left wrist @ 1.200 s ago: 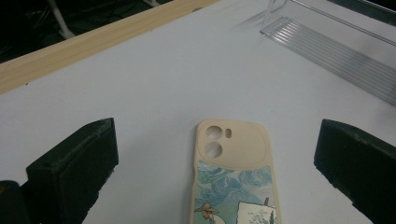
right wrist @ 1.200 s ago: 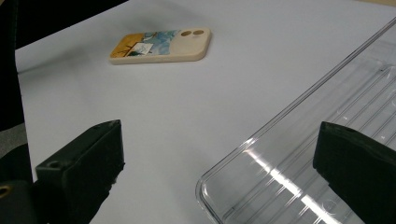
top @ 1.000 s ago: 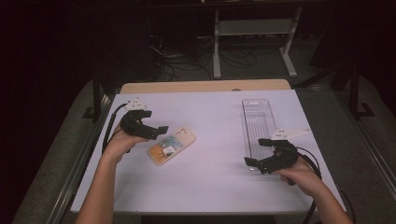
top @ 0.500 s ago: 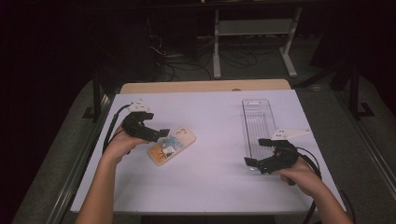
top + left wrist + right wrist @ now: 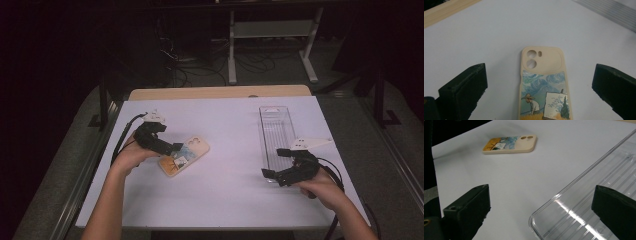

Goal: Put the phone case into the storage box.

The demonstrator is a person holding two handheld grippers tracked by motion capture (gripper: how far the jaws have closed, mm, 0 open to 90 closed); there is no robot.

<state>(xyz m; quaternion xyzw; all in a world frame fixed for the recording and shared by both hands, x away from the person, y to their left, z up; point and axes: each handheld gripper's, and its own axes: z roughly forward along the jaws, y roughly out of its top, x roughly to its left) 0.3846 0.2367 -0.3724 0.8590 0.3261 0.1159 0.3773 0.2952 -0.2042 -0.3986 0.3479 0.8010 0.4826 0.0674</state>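
A cream phone case [image 5: 183, 156] with a painted scene lies flat on the white table, camera cut-outs pointing away from the person. My left gripper [image 5: 167, 138] is at its left end, open. In the left gripper view the phone case [image 5: 543, 85] lies between the two wide-apart jaws of the left gripper [image 5: 540, 86] without touching either. A clear plastic tray [image 5: 276, 129] stands at the right. My right gripper [image 5: 275, 162] hovers open at the tray's near end. In the right gripper view, the right gripper [image 5: 540, 206] spans the near corner of the tray [image 5: 599, 187], with the phone case [image 5: 510, 143] far off.
The white table top [image 5: 230, 200] has bare room in the middle and along the front. A wooden strip [image 5: 220, 92] runs along its far edge. Behind it are a dark floor, cables and a white stand [image 5: 272, 30].
My left gripper has shifted a little down and right, closer over the phone case. The right gripper, the tray and the case have stayed put.
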